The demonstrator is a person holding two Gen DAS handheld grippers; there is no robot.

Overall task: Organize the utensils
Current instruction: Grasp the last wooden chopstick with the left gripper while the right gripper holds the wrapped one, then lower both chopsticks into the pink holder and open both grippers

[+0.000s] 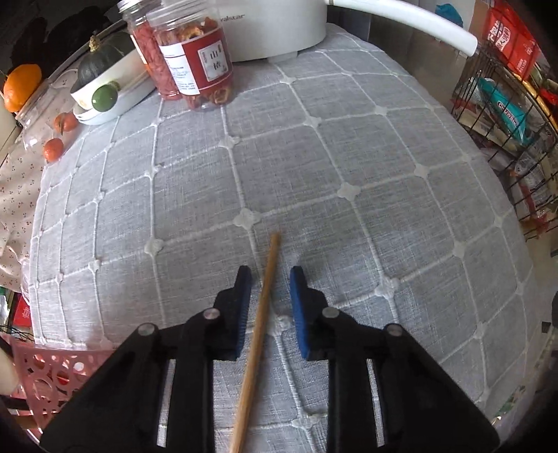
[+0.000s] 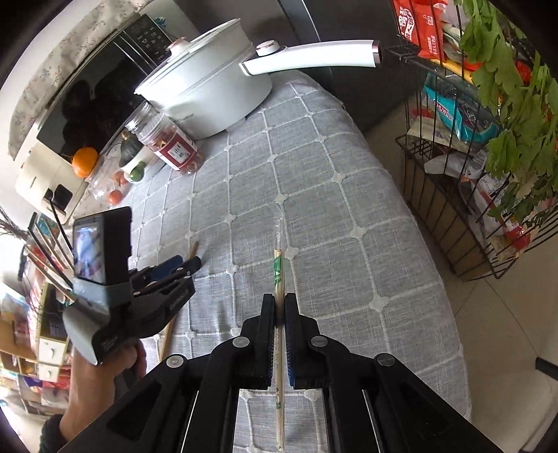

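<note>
Straddling bare chopstick (image 1: 259,334) at lower centre, left gripper (image 1: 271,278) jaws parted, pads not touching; jars (image 1: 195,59) upper left. Right wrist view: right gripper (image 2: 279,306) clenched on wrapped chopsticks (image 2: 279,275); pot (image 2: 209,94) above, hand (image 2: 104,362) lower left.

Left tongs (image 1: 270,278): the two blue-padded fingers (image 1: 299,306) stand apart, one on each side of a wooden chopstick (image 1: 259,334). A gap shows between each pad and the stick. The chopstick lies lengthwise on the grey grid-patterned cloth of the worktop (image 1: 348,156), its tip just beyond the fingertips. At the far edge stand two clear jars (image 1: 195,59) with red contents, beside a white pot (image 1: 272,28). A pink perforated basket (image 1: 48,376) sits lower left.
</note>
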